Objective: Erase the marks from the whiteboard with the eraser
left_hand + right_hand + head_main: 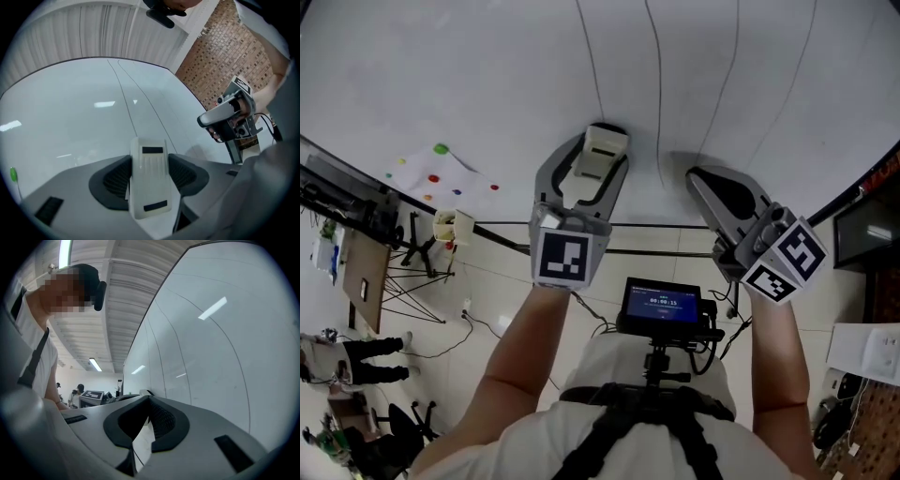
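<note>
The left tool (601, 141) is clamped on the eraser (148, 178), a cream block with two black strips, one jaw pad pressed to each long side. The eraser's far end points at the whiteboard (469, 75) and sits close against it, low down and just above the bottom edge. I cannot tell whether it touches the surface.

The right tool (705, 180) is beside it, apart from it. Its jaws are closed together and hold nothing, and its tip is also near the board's lower part.

Several thin dark lines (592, 66) run down the board. One passes just above the eraser, one falls between the two tools, and the others lie further right. Whether they are pen marks or panel joints is not clear.

The board is bare and wide open above both tools and to the left. The only things there are small coloured dots (441, 149) near the lower left edge. The dark bottom frame (502, 224) runs below the tools, and the board's right edge (862, 183) curves down beyond the right tool.

Below the frame there is tiled floor (487, 300) with cables on it. A small screen (661, 305) is mounted at the person's chest between the forearms. A brick wall (225, 51) stands past the board's far end.
</note>
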Motion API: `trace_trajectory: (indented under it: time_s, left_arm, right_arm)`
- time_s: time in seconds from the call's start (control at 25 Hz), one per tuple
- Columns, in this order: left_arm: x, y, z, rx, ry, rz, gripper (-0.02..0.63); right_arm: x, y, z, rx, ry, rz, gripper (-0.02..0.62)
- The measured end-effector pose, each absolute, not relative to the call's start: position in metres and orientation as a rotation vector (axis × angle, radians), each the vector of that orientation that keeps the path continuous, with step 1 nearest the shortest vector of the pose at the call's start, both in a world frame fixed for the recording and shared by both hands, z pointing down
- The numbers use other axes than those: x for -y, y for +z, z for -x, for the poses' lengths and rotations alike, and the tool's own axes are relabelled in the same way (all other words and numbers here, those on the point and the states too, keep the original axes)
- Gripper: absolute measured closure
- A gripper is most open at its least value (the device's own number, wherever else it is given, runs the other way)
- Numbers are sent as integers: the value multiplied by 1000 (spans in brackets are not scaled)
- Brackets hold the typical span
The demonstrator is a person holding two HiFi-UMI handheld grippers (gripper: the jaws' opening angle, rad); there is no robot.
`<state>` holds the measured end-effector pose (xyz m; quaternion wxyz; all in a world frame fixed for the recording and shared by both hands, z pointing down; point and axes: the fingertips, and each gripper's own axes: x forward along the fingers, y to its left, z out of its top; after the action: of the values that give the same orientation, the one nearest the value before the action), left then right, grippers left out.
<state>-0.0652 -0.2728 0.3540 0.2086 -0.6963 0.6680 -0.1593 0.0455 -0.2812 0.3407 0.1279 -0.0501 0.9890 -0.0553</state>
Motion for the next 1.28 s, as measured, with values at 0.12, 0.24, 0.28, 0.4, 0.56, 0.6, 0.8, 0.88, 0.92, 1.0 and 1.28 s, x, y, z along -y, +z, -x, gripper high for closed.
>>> trace_trajectory:
  time_s: [0.12, 0.24, 0.28, 0.4, 0.56, 0.6, 0.8, 0.88, 0.92, 1.0, 1.28]
  left_arm:
    - [273, 361, 68, -1827, -477, 1920, 322]
    - [273, 382, 72, -1838, -492, 1958, 322]
    - [272, 390, 73, -1846, -505, 1976, 322]
    - [270, 419, 75, -1866, -579, 2032, 324]
    - [272, 428, 77, -1874, -599, 2077, 325]
    - [272, 425, 77, -1872, -597, 2081, 325]
    - [274, 392, 67, -1831, -520, 2057, 325]
    - [274, 376, 64, -1800, -522, 2028, 324]
    - [274, 368, 63, -1784, -532, 2007, 324]
    - [273, 355, 63, -1765, -554, 1955, 322]
    - [267, 319, 68, -1719, -719, 1707, 319]
  right_arm:
    - [279, 337, -39, -2870, -156, 139, 584]
    - [279, 338, -37, -2879, -155, 151, 584]
    - [279, 338, -38, -2882, -158, 158, 584]
    - [277, 336, -36, -2888, -161, 172, 584]
    - [278, 337, -32, -2897, -151, 172, 584]
    - [278, 335, -31, -2898, -147, 171, 584]
    - [277, 326, -27, -2903, -100, 151, 584]
    - [276, 323, -24, -2909, -68, 140, 584]
    - [276, 321, -22, -2912, -51, 135, 584]
    - [274, 318, -21, -2912, -29, 126, 584]
    - [273, 310, -21, -2895, -19, 118, 584]
